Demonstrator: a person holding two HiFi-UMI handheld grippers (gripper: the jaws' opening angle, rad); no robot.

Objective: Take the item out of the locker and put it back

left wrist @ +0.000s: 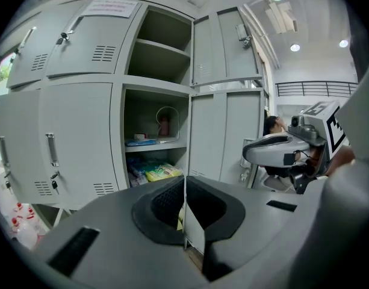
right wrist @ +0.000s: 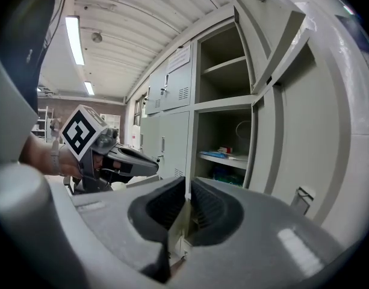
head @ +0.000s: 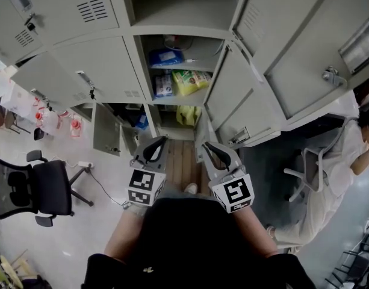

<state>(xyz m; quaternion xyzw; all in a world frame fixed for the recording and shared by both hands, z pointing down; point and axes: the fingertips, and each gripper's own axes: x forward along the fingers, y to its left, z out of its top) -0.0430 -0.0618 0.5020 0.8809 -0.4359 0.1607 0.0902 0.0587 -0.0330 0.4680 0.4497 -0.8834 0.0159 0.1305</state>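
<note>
The grey locker (head: 136, 41) stands open in front of me. On its upper shelf lies a blue pack (head: 166, 57). Below that sit a yellow-green packet (head: 191, 80) and a blue-white packet (head: 163, 85); a yellow item (head: 187, 114) is in the compartment underneath. My left gripper (head: 159, 141) and right gripper (head: 207, 146) are held side by side low in front of the locker, well short of the shelves. Both are shut with nothing in them. The left gripper view shows its jaws (left wrist: 185, 180) touching, with the yellow-green packet (left wrist: 161, 172) beyond. In the right gripper view the jaws (right wrist: 188, 195) are shut too.
The compartment's open door (head: 238, 92) hangs out to the right of my right gripper. A lower door (head: 106, 128) stands open at the left. A black office chair (head: 34, 188) is on the floor at left. A person (head: 362, 143) sits at the right.
</note>
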